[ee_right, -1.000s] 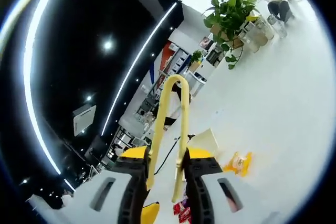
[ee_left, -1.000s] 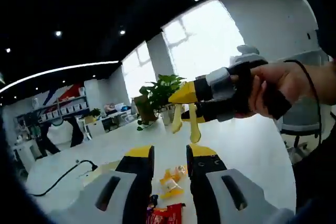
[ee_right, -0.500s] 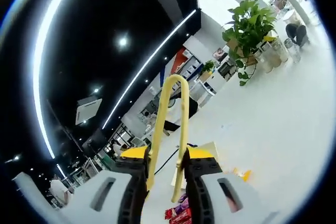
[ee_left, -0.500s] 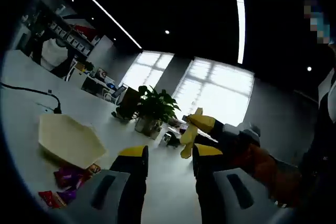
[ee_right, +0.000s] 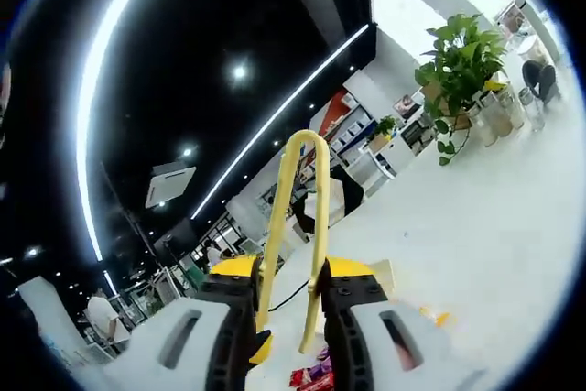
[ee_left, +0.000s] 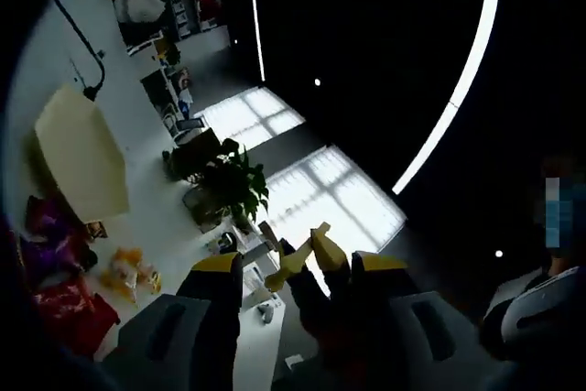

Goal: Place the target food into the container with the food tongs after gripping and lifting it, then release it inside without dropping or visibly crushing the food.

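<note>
My right gripper (ee_right: 288, 272) is shut on the yellow food tongs (ee_right: 300, 208), whose looped end rises ahead of the jaws. In the left gripper view the same tongs (ee_left: 300, 259) show as a yellow tip, held by the right gripper just beyond my left gripper (ee_left: 298, 267), which stands open with nothing in it. The cream hexagonal container (ee_left: 78, 151) lies on the white table, and a corner of the container (ee_right: 383, 272) peeks past the right jaw. Food packets lie beside it: a yellow-orange packet (ee_left: 128, 269), purple packets (ee_left: 46, 226) and a red packet (ee_left: 66, 307).
A potted plant (ee_left: 233, 188) stands on the white table (ee_right: 494, 226) beyond the packets, and the plant (ee_right: 462, 50) is at the far right of the right gripper view. A black cable (ee_left: 81, 34) runs toward the container. Shelves and bright windows fill the background.
Both views have tilted up toward the ceiling. The left view has rolled, so container and packets sit at its left edge. The left jaws stand wider apart. The right gripper still holds the tongs.
</note>
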### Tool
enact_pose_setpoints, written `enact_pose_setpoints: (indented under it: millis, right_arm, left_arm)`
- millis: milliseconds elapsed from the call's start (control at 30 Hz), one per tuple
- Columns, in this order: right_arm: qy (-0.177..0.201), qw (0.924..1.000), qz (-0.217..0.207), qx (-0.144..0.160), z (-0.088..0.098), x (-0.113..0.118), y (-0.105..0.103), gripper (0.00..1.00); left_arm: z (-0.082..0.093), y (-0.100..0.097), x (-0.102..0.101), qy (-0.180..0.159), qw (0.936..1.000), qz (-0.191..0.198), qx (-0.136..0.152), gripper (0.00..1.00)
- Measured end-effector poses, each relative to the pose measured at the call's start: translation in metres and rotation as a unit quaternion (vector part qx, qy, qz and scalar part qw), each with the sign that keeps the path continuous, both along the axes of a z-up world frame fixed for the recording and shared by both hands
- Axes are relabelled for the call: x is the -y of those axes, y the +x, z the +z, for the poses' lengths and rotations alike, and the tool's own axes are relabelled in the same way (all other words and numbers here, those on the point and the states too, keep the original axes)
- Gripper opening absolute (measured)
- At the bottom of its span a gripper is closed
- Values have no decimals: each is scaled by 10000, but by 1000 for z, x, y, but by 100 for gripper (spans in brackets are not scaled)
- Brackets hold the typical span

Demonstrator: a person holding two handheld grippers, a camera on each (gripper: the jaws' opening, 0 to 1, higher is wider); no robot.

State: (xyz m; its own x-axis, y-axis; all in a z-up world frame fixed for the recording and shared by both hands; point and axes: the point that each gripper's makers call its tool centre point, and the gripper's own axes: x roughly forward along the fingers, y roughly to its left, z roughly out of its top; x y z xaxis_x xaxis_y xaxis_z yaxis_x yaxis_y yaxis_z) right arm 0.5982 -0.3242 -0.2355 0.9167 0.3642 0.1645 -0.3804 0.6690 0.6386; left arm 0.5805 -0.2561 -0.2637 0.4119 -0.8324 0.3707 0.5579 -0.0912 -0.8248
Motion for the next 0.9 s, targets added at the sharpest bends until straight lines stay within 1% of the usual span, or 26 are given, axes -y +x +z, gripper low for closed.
enact_pose_setpoints:
  millis: [33, 67, 100, 133, 167, 200, 267, 300, 333, 400, 533, 600, 633, 667, 700, 733, 767, 867, 900]
  right_arm:
    - [22, 10000, 52, 32, 1, -2, -1, 22]
    - [21, 9999, 105, 104, 4, -5, -2, 23]
    - [8, 9998, 139, 121, 5, -6, -2, 23]
    - [-4, 9998, 161, 138, 6, -8, -3, 23]
    - [-24, 9997, 175, 166, 7, -9, -3, 23]
    - [-81, 9992, 272, 268, 10, -13, -5, 23]
    - [-19, 9989, 326, 337, 13, -13, -5, 23]
    - [-3, 9987, 346, 363, 14, -14, -6, 23]
    - [12, 9983, 401, 411, 16, -16, -6, 23]
    - [16, 9983, 416, 408, 16, -16, -6, 23]
    - [1, 9975, 545, 451, 15, -18, -8, 23]
    - [23, 9969, 601, 503, 17, -19, -8, 23]
    - [24, 9969, 608, 506, 17, -19, -8, 23]
    - [38, 9967, 637, 511, 17, -19, -8, 23]
    - [39, 9964, 660, 526, 18, -20, -9, 23]
    - [3, 9965, 640, 536, 17, -19, -8, 23]
    - [-29, 9964, 637, 561, 18, -19, -8, 23]
    - [-30, 9954, 740, 603, 19, -22, -10, 23]
    - [-68, 9949, 807, 605, 18, -24, -10, 23]
  left_arm:
    - [1, -1, 3, -127, 9998, -114, -122, 54]
    - [1, -1, 3, -187, 9996, -128, -190, 55]
    - [5, -1, 6, -435, 9981, -235, -357, 54]
    - [8, -3, 7, -569, 9969, -357, -403, 54]
    - [9, -3, 7, -621, 9963, -413, -436, 54]
    - [10, -3, 11, -766, 9942, -511, -547, 55]
    - [8, 0, 14, -791, 9936, -524, -605, 56]
    - [8, -1, 15, -851, 9922, -578, -705, 56]
    - [9, -1, 16, -945, 9911, -623, -704, 56]
    - [12, -3, 16, -1041, 9895, -707, -711, 53]
    - [20, -10, 20, -1323, 9823, -1030, -830, 48]
    - [19, -9, 21, -1325, 9822, -1019, -858, 45]
    - [18, -7, 21, -1326, 9821, -1009, -877, 43]
    - [17, -6, 21, -1336, 9816, -1023, -905, 38]
    - [17, -5, 20, -1379, 9801, -1063, -958, 34]
    - [18, -7, 20, -1461, 9769, -1183, -1012, 29]
    - [19, -9, 20, -1481, 9760, -1224, -1020, 25]
    - [19, -11, 21, -1484, 9749, -1281, -1053, 24]
    - [18, -11, 22, -1500, 9739, -1308, -1090, 21]
